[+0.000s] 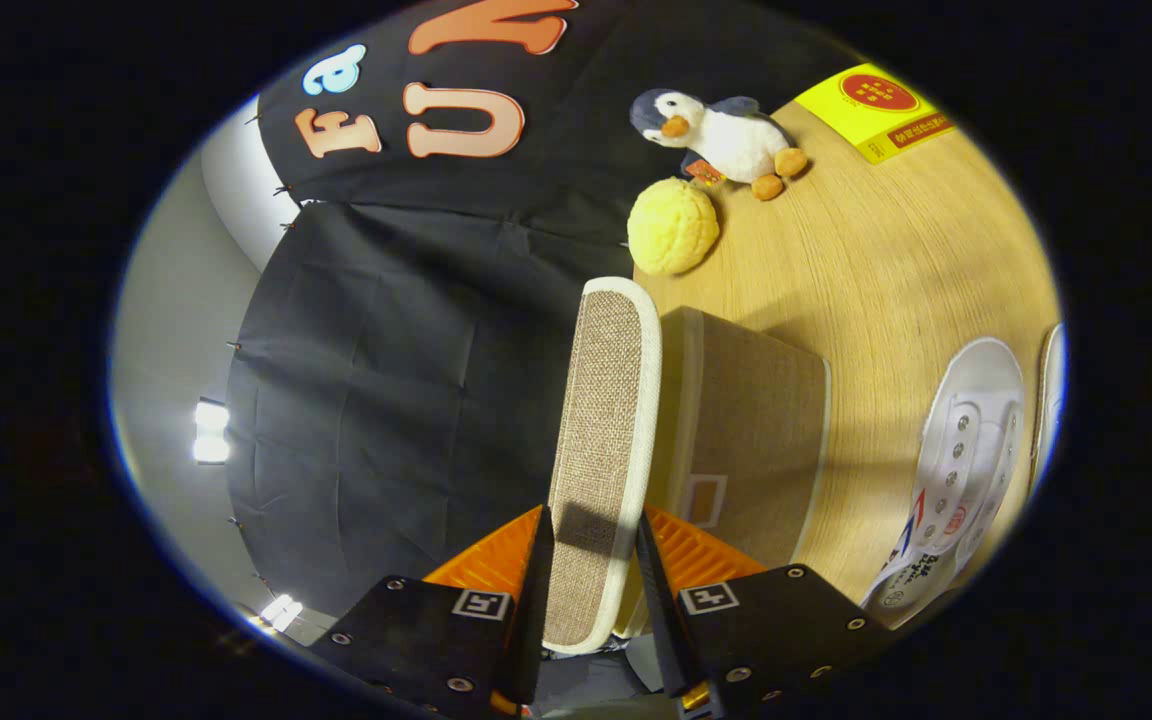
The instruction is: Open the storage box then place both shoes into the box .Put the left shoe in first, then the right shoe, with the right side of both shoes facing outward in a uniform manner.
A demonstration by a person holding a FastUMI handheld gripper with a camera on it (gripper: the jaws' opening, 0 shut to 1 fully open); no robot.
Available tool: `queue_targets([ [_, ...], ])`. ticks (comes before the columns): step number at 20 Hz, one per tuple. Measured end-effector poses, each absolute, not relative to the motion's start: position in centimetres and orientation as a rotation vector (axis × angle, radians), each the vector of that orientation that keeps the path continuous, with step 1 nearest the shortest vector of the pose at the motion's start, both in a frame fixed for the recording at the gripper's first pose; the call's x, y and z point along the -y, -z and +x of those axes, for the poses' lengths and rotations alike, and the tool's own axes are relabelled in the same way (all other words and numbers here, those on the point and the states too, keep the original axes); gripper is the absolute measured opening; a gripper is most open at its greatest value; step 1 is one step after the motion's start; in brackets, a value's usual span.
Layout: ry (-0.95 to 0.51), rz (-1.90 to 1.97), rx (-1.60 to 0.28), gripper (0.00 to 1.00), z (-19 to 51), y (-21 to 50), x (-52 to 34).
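Gripper view: tool pinches lid, lengthwise ahead.

lid: tan woven, cream trim
storage box: tan woven
shoe: white, red-blue stripes
penguin toy: grey-white, orange feet
ball: yellow
desk: light woodgrain

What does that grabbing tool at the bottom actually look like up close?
The gripper has two black blocky halves studded with small silver screws, each bearing a square black-and-white marker tag. Ribbed orange wedge-shaped panels sit behind the two slim, flat, tapering jaws. No cables can be seen.
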State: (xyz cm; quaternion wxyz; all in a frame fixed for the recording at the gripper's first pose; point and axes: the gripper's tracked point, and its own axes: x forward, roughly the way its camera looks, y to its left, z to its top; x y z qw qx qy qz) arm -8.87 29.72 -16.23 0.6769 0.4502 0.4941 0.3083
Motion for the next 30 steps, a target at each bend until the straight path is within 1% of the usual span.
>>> queue_targets([
  [1,-0.729,1.021,-1.091,0.41,-8.9,14.8,-30.7],
  [3,-0.774,1.007,-1.062,0.37,-8.4,12.5,-32.5],
  [6,-0.785,0.946,-0.993,0.3,-6.5,9.8,-35.4],
  [7,-0.798,0.932,-0.963,0.24,-5.7,8.5,-36.7],
  [9,-0.837,0.896,-0.917,0.2,-4.3,6.5,-39.9],
  [11,-0.867,0.852,-0.919,0.18,-3.5,5.8,-43.7],
  [14,-0.909,0.795,-0.925,0.19,-3.7,5.1,-48.6],
  [16,-0.961,0.736,-0.953,0.32,-5.3,5.5,-50.7],
  [17,-0.971,0.693,-0.95,0.56,-5.7,6.1,-50.9],
  [18,-0.964,0.644,-0.935,0.68,-5.8,6.7,-50.9],
  [19,-0.95,0.6,-0.926,0.83,-5.7,7.3,-50.3],
  [21,-0.902,0.516,-0.918,0.91,-5.5,8.5,-47.9],
  [23,-0.831,0.447,-0.89,0.93,-4.7,9.6,-44.2],
  [27,-0.653,0.364,-0.862,0.95,-3.4,12.4,-35.5],
  [30,-0.506,0.274,-0.88,0.95,-3.9,16.6,-28.5],
])
